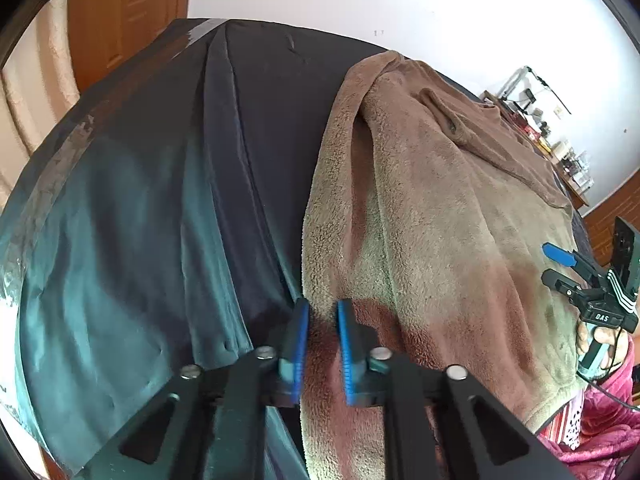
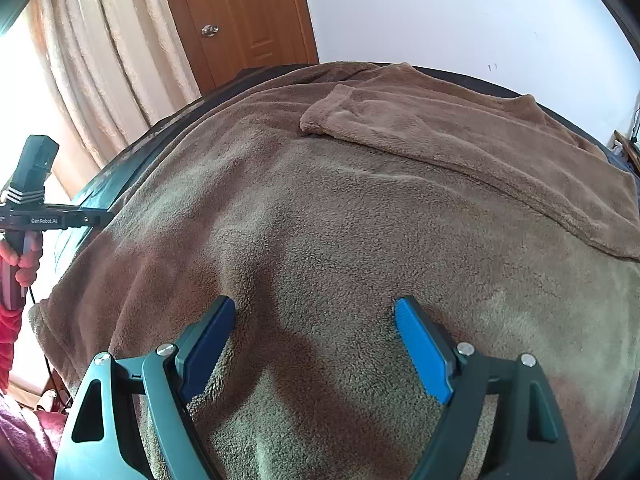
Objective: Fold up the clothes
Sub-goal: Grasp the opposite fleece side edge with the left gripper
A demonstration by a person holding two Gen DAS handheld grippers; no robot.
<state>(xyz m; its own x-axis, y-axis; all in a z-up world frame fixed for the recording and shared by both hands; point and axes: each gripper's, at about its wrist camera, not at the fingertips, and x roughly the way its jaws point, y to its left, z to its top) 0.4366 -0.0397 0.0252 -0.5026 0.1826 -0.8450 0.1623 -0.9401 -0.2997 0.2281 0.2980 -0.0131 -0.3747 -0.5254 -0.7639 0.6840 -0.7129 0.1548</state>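
ITEM: brown fleece garment [image 2: 360, 208], 1 pc, spread flat over dark cloth-covered table [image 1: 160, 200]. Fills most of right wrist view; in left wrist view lies from 12 to 5 o'clock, its long left edge running to 6 o'clock. One sleeve [image 2: 460, 140] already laid across body, toward 1 o'clock in right wrist view.

HANDLING (est.): soft, thick pile, limp, no stiffness; moderate wt for a top. Not fragile, not slippery — fleece likely drags on the cloth beneath, so lift rather than slide. Bulky when doubled; folds will spring a bit.

WHERE TO GRIP (est.): hem/side edge, single or double layer, near corners; pinch deep enough that pile doesn't slip out.

LEFT gripper [image 1: 324, 344]: jaws narrow, set at garment's left edge nr hem, 6 o'clock. Fleece sits between pads; whether they truly pinch it, can't tell for certain.

RIGHT gripper [image 2: 316, 340]: jaws wide, nothing held, poised over body of garment at 6 o'clock, tips at or just above the pile.

OTHER: person's hand [image 2: 24, 260] on left gripper handle, 9 o'clock.
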